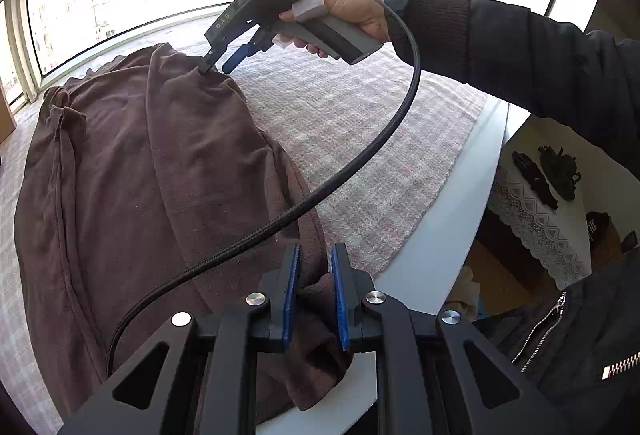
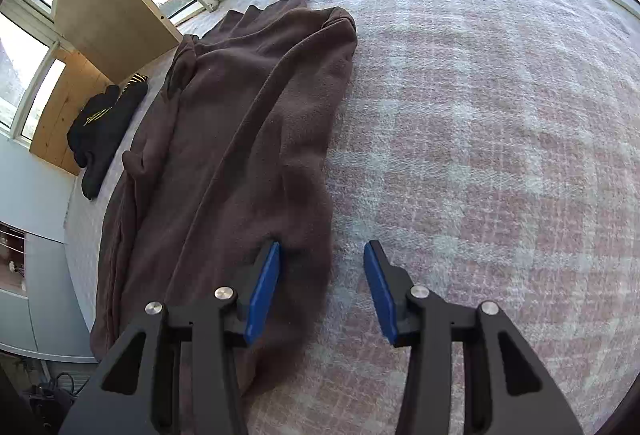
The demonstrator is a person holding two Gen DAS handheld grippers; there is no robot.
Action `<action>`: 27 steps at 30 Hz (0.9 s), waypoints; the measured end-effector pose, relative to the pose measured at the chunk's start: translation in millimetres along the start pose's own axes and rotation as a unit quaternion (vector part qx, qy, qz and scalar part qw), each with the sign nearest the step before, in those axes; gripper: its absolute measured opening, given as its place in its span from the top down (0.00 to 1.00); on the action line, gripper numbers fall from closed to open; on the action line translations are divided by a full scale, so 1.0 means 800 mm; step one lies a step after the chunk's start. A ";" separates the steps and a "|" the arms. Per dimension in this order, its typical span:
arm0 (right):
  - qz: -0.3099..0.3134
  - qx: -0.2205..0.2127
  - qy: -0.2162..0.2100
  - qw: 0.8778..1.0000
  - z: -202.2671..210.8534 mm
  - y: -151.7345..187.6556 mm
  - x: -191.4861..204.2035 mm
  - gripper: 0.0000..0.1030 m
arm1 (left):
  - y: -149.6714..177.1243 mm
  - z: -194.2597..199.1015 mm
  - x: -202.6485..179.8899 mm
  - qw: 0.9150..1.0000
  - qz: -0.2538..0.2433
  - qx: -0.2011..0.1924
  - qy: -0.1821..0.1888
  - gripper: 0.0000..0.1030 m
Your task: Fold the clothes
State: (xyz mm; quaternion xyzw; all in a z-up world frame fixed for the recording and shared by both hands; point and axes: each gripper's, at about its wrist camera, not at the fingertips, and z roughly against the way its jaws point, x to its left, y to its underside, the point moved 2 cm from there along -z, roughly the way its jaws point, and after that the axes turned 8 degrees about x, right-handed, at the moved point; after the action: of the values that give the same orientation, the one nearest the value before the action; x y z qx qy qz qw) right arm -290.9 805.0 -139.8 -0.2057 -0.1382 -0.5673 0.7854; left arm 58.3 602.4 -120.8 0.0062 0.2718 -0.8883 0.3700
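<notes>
In the left wrist view, the left gripper at six o'clock is clenched on a bunched corner of the brown garment, which spreads from there up toward ten o'clock over the checked blanket. At twelve o'clock a hand brings the right gripper down onto the garment's far end. Only this view shows the black cable, the dark sleeve and a lace-covered stand at three o'clock.

In the right wrist view, the right gripper at six o'clock stands released, its left pad touching the cloth's edge, its right pad over bare blanket. The garment runs from six toward eleven o'clock. Only here do a black garment at nine o'clock and a wooden cabinet show.

The fabric looks soft, fleecy, light and limp; it will likely sag and crease, so corners and hems seem the best places to pinch
</notes>
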 end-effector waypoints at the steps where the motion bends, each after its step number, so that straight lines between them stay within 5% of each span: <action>1: -0.003 0.005 -0.019 1.000 -0.002 -0.002 0.000 0.58 | 0.001 0.001 0.002 1.000 0.007 -0.004 0.004 0.85; 2: 0.000 0.011 -0.024 1.000 -0.004 -0.004 0.003 0.60 | 0.002 0.002 0.003 1.000 0.014 -0.009 0.009 0.85; 4: 0.016 0.021 -0.015 1.000 -0.006 -0.007 0.015 0.88 | 0.004 -0.001 0.005 0.999 0.026 -0.017 0.026 0.85; 7: 0.052 0.025 0.034 0.998 0.002 -0.017 0.044 0.90 | 0.009 -0.005 0.008 0.997 0.048 -0.031 0.046 0.85; 16: 0.160 0.073 0.062 0.983 -0.020 -0.044 0.162 0.92 | 0.043 0.015 0.037 0.990 0.118 -0.066 0.046 0.85; 27: 0.175 0.091 0.061 0.979 -0.099 -0.077 0.220 0.92 | 0.103 0.014 0.077 0.979 0.197 -0.048 0.033 0.85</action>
State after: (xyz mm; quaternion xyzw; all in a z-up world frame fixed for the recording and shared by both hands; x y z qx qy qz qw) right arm -294.3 603.2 -119.7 -0.1197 -0.1028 -0.4178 0.8947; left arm 70.0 508.9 -163.5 0.0711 0.3192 -0.7835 0.5283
